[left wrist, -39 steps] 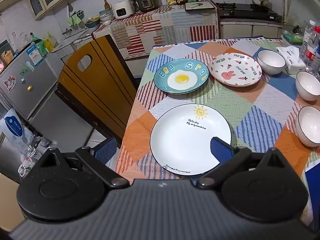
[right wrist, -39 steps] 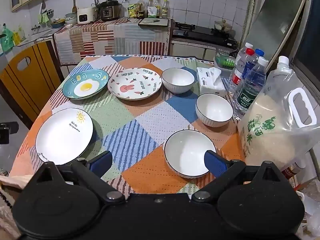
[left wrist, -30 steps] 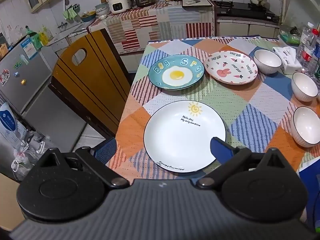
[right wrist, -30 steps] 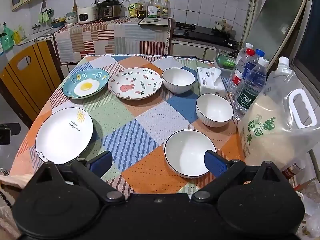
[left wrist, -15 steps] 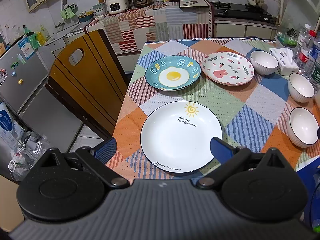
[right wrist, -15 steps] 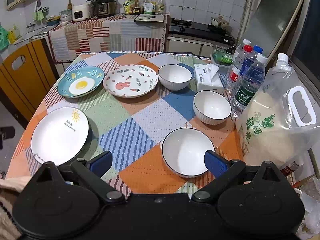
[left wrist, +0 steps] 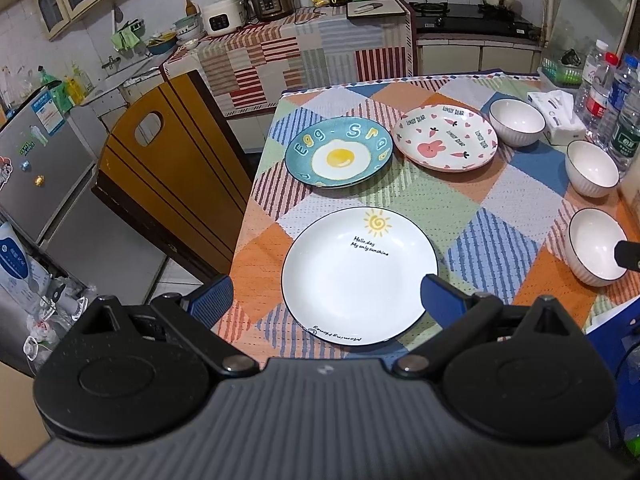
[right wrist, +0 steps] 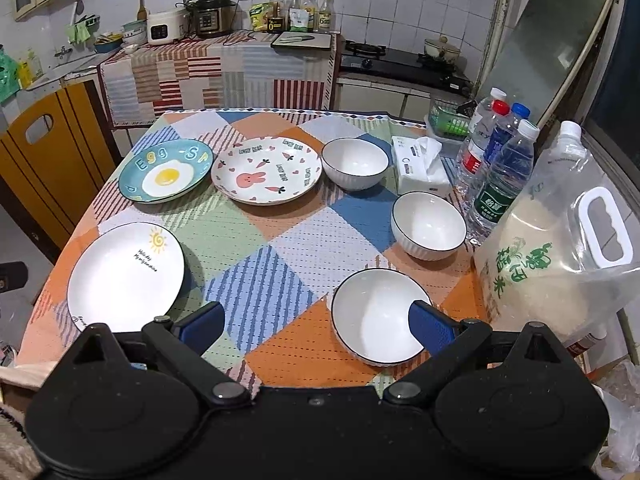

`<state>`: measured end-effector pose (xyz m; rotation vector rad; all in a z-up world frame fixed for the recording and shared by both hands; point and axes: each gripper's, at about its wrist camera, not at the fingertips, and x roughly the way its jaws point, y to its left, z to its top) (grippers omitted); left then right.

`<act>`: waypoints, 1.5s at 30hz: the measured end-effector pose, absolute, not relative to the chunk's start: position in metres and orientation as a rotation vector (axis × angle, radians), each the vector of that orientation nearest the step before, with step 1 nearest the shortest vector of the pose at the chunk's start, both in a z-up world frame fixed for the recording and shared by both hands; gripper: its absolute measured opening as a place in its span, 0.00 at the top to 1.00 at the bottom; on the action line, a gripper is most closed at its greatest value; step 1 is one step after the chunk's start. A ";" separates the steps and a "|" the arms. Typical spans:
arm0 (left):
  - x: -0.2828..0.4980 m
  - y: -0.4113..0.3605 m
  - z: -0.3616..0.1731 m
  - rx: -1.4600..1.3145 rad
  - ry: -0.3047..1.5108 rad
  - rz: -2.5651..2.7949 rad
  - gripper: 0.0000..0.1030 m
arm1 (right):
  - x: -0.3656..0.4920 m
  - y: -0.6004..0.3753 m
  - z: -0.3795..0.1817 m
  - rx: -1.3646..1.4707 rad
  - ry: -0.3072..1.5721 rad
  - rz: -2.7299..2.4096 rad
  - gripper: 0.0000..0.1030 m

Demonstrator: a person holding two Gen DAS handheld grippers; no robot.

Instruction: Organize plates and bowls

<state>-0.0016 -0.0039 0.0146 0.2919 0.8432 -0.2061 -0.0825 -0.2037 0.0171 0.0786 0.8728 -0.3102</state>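
Note:
Three plates lie on the patchwork tablecloth: a white sun plate (left wrist: 358, 276) (right wrist: 126, 276) nearest, a blue egg plate (left wrist: 338, 152) (right wrist: 166, 170) and a pink rabbit plate (left wrist: 446, 138) (right wrist: 266, 170) behind. Three white bowls stand on the right: near (right wrist: 376, 316) (left wrist: 596, 246), middle (right wrist: 428, 224) (left wrist: 592, 168) and far (right wrist: 355, 162) (left wrist: 517, 122). My left gripper (left wrist: 324, 298) is open and empty above the sun plate's near edge. My right gripper (right wrist: 316, 326) is open and empty, its right finger over the near bowl.
A tissue pack (right wrist: 422, 166), water bottles (right wrist: 500, 172) and a large rice bag (right wrist: 552, 248) crowd the table's right side. A wooden chair (left wrist: 160, 160) stands at the table's left edge. A kitchen counter (right wrist: 224, 68) lies behind.
Both grippers have drifted slightly; the left view shifted so the sun plate sits more between its fingers. Nothing was grasped, and the plates and bowls have not moved.

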 end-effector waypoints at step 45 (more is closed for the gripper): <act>-0.002 -0.008 -0.003 0.268 0.910 -0.255 0.02 | -0.085 -0.190 0.020 0.034 0.848 -0.264 0.03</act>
